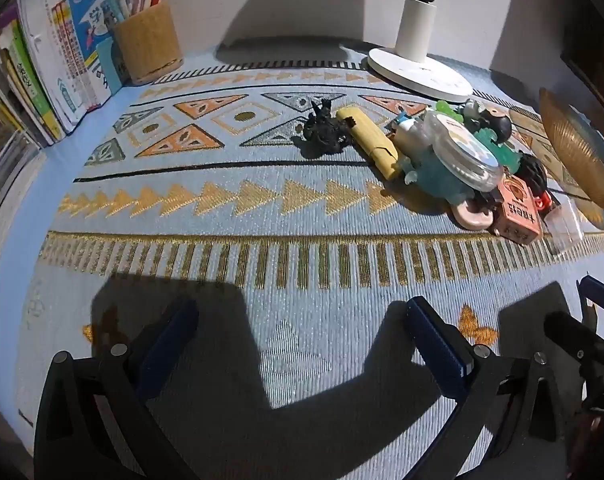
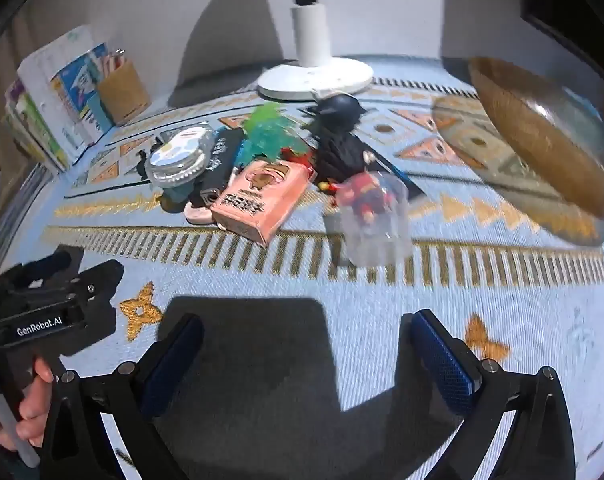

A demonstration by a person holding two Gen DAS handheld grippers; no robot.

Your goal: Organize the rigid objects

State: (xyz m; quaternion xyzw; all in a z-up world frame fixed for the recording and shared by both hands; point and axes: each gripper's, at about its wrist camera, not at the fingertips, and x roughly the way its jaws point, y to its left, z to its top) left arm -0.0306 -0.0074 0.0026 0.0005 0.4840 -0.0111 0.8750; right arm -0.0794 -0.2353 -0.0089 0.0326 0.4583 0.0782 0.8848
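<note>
Toys heaped beside the lamp, both grippers spread and empty

Clutter sits in one pile on the patterned blue cloth (image 1: 230,208), just in front of the white lamp base (image 1: 420,74). At the pile's left edge stands a small black figure (image 1: 324,130), touching a yellow block (image 1: 372,140). Next comes a teal toy (image 1: 434,178) with a clear round case (image 1: 462,152) lying on top of it. A pink box (image 2: 262,200) lies flat at the near side of the heap, with a pink ring (image 1: 472,216) poking out beside it. A clear cup (image 2: 372,220) holding a small red figure stands just right of the box. Green plastic pieces (image 2: 270,132) and a dark helmeted figure (image 2: 340,128) fill the back of the pile. A wooden bowl (image 2: 542,136), tilted and blurred, is to the right, apart from the heap.

The left gripper (image 1: 302,344) hovers low over bare cloth, its blue pads wide apart with nothing between them. The right gripper (image 2: 308,352) is likewise spread and empty, near the pile but not touching it. Books (image 1: 62,60) and a pencil holder (image 1: 148,44) stand in the far left corner.
</note>
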